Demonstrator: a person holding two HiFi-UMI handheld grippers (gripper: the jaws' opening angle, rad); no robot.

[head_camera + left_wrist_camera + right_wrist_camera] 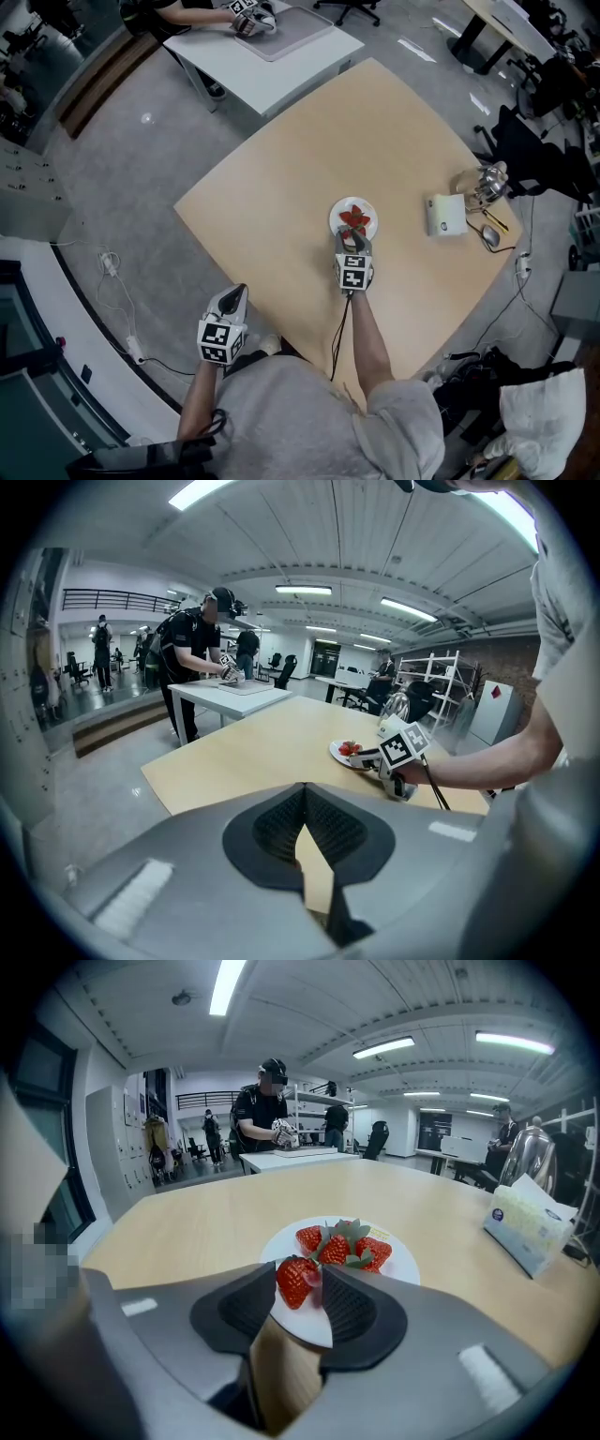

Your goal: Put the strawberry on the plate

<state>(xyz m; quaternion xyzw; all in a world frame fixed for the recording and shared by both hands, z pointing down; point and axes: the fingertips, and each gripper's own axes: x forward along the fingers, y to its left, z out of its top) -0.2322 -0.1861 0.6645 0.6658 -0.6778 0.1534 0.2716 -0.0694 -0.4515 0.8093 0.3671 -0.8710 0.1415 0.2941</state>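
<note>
Right gripper view shows the right gripper (300, 1275) pinching a strawberry (294, 1284) over the near rim of the white plate (401, 1262), with three more berries (339, 1249) heaped just beyond, a white tissue pack (525, 1222) with unreadable blue print well to the right, and the left gripper (305, 823) closed and empty.

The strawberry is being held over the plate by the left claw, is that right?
Not quite. It is the right claw that holds the strawberry over the plate, as the right gripper view shows. The left claw is shut on nothing.
</note>
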